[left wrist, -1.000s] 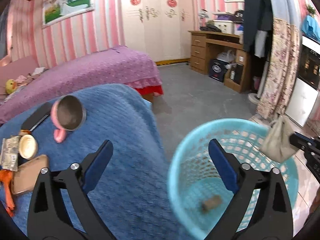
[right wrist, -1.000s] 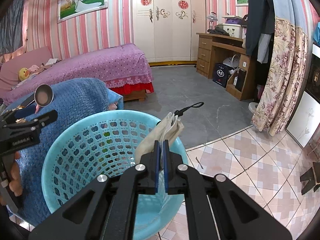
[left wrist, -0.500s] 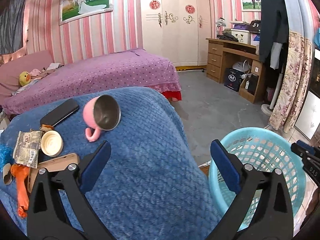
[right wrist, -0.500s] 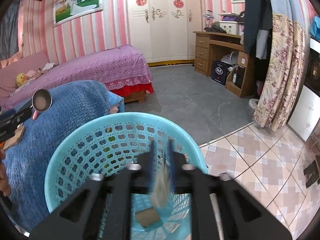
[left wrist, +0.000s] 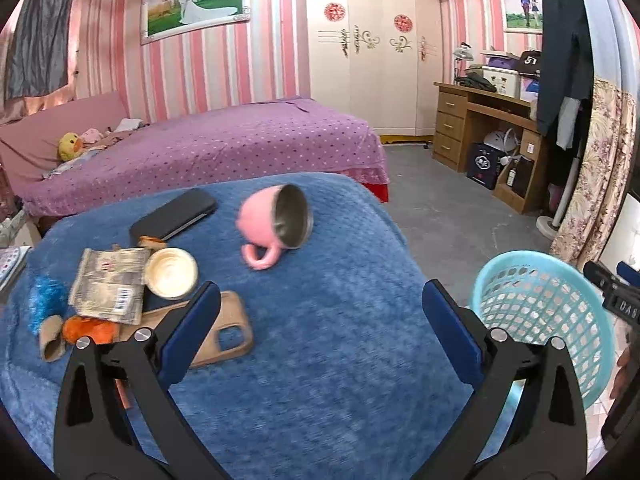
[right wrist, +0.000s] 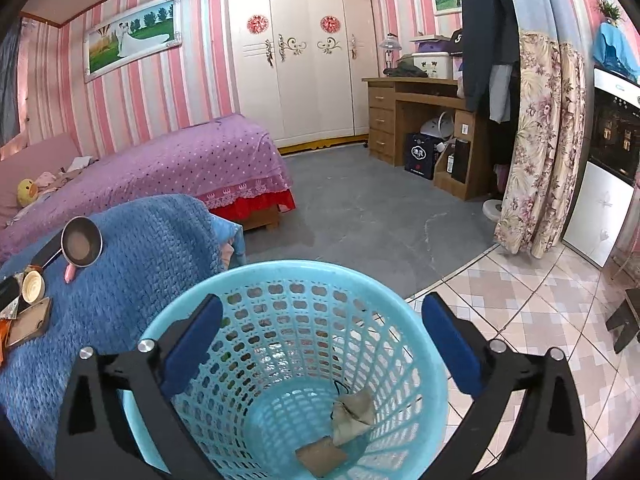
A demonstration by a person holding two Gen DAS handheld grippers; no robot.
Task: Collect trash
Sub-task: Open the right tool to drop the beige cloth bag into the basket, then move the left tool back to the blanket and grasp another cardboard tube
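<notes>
My right gripper is open and empty above the light blue basket. A beige pouch and a brown scrap lie at the basket's bottom. My left gripper is open and empty over the blue blanket. At the blanket's left lie a crumpled wrapper, a round cream lid, an orange scrap, a blue tinsel tuft and a cardboard tube. The basket also shows at the right of the left wrist view.
A pink cup lies on its side on the blanket, beside a black phone and a tan phone case. A purple bed stands behind. A wooden desk and floral curtain stand to the right.
My right gripper has opened and the beige pouch has dropped into the basket. My left gripper has swung left from the basket to over the blanket.
</notes>
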